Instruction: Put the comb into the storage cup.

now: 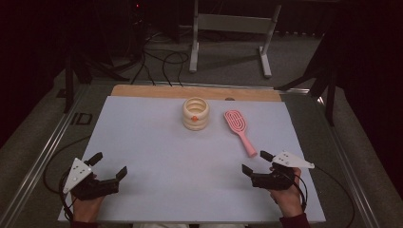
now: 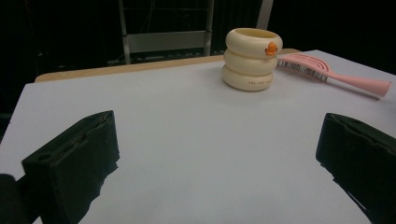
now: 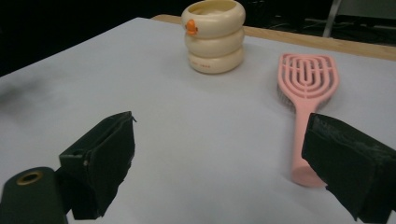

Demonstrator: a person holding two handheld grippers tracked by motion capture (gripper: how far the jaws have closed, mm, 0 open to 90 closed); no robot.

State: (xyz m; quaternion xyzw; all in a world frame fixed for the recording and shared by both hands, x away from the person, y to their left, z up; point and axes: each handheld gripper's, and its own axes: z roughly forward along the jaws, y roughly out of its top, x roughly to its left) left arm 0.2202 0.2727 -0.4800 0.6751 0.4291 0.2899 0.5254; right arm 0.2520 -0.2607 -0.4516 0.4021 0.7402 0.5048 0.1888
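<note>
The cream ringed cup, three stacked rolls with a small orange mark on its side, stands upright on the white sheet that covers the bench, toward the far edge and about midway across. Just beside the cup, to its right in the high view and not touching it, lies the pink hairbrush, flat on the sheet, its slotted head level with the cup and its handle running away from the cup toward the near right. The right gripper sits well nearer the person than the cup, just off the end of the brush handle; its jaws are spread wide and hold nothing, with the handle end close by one of them in the right gripper view. The left gripper rests far from the cup, at the near left of the sheet, its jaws likewise released and bare.
</note>
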